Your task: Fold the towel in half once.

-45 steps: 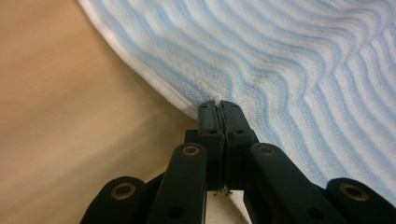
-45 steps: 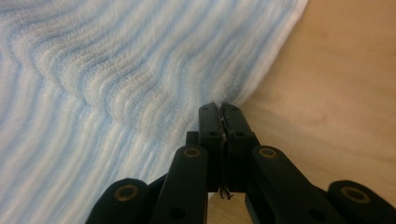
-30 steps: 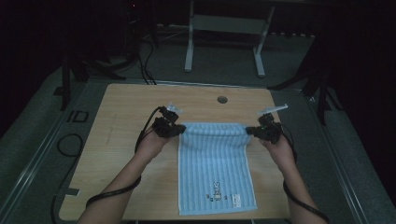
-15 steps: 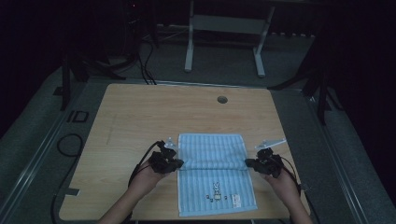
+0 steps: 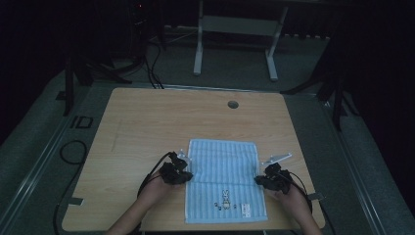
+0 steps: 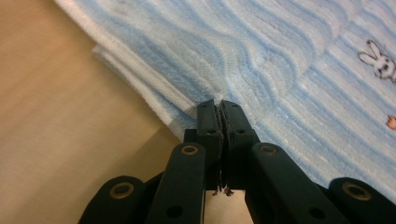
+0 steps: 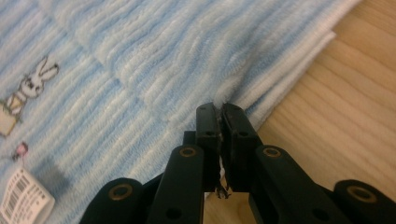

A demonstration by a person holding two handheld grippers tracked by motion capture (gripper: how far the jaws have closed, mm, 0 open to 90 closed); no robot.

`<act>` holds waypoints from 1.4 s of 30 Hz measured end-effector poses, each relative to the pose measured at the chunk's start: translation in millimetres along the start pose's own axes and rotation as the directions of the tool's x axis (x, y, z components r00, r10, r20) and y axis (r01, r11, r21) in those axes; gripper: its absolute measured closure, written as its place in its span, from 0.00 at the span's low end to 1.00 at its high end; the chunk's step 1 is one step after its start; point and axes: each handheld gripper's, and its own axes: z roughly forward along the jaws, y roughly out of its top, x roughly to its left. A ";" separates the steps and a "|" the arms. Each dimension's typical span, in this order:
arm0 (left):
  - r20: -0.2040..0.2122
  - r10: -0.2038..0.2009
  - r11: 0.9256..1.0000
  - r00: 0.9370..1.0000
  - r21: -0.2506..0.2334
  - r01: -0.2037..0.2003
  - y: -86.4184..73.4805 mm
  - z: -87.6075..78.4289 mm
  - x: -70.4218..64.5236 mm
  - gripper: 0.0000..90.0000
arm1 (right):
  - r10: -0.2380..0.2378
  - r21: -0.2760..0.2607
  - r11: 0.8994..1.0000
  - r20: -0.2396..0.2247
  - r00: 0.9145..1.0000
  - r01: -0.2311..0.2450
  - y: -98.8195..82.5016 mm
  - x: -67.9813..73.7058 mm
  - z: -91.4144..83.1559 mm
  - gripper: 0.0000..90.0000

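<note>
Blue striped towel folded on wooden worktop, left gripper fingers pinching its left edge, right gripper fingers pinching its right edge, jaws easing apart.

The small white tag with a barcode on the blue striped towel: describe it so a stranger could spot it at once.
On the light wooden table, find the blue-and-white striped terry towel lying near the person's edge. Near its front hem, just right of the little printed rabbit, lies the small white barcode tag; it is the towel's sole loose paper label, not a print.
</note>
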 end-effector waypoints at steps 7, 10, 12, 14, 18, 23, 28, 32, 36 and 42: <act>0.020 0.003 1.000 1.000 0.022 -0.004 -1.3 -1.8 -1.2 0.96 | 0.017 -0.030 0.999 0.009 1.000 -0.017 3.5 -0.6 5.0 0.94; 0.039 -0.012 1.000 0.999 0.013 0.012 -5.4 -3.0 -0.8 0.96 | 0.027 -0.026 0.999 0.002 1.000 -0.027 1.6 0.0 3.6 0.94; 0.040 -0.012 1.000 0.999 0.011 0.012 -6.5 -3.5 -1.2 0.96 | 0.028 -0.028 0.999 0.001 1.000 -0.028 0.9 0.8 3.5 0.94; 0.041 -0.002 1.000 0.999 0.007 0.002 -8.8 -4.7 -2.5 0.96 | 0.027 -0.027 0.999 0.000 1.000 -0.027 -0.2 3.4 2.9 0.93; 0.039 -0.024 1.000 0.999 0.012 0.023 -9.9 -9.9 -2.5 0.90 | 0.016 -0.017 1.000 -0.002 1.000 -0.016 2.4 6.3 -2.7 0.82; 0.056 -0.033 0.999 0.998 -0.010 0.034 -8.6 -25.2 -0.7 0.67 | 0.020 -0.072 0.997 -0.018 1.000 -0.021 9.9 2.0 -23.8 0.67; 0.040 -0.041 0.998 0.998 -0.047 0.043 2.6 -41.3 9.6 0.55 | 0.048 -0.117 0.992 -0.007 0.999 -0.049 32.7 -16.1 -43.5 0.56; -0.003 -0.060 0.996 0.998 -0.060 0.060 16.1 -45.3 23.4 0.54 | 0.050 -0.122 0.991 0.019 0.999 -0.048 42.5 -22.6 -46.5 0.56; -0.048 -0.078 0.996 0.996 -0.055 0.075 38.1 -40.0 44.2 0.54 | 0.051 -0.083 0.996 0.068 0.996 -0.045 72.9 -42.9 -37.4 0.55; -0.066 -0.107 0.993 0.992 -0.051 0.104 60.1 -22.5 68.1 0.54 | 0.104 -0.043 0.994 0.069 0.992 -0.101 99.1 -64.4 -16.2 0.54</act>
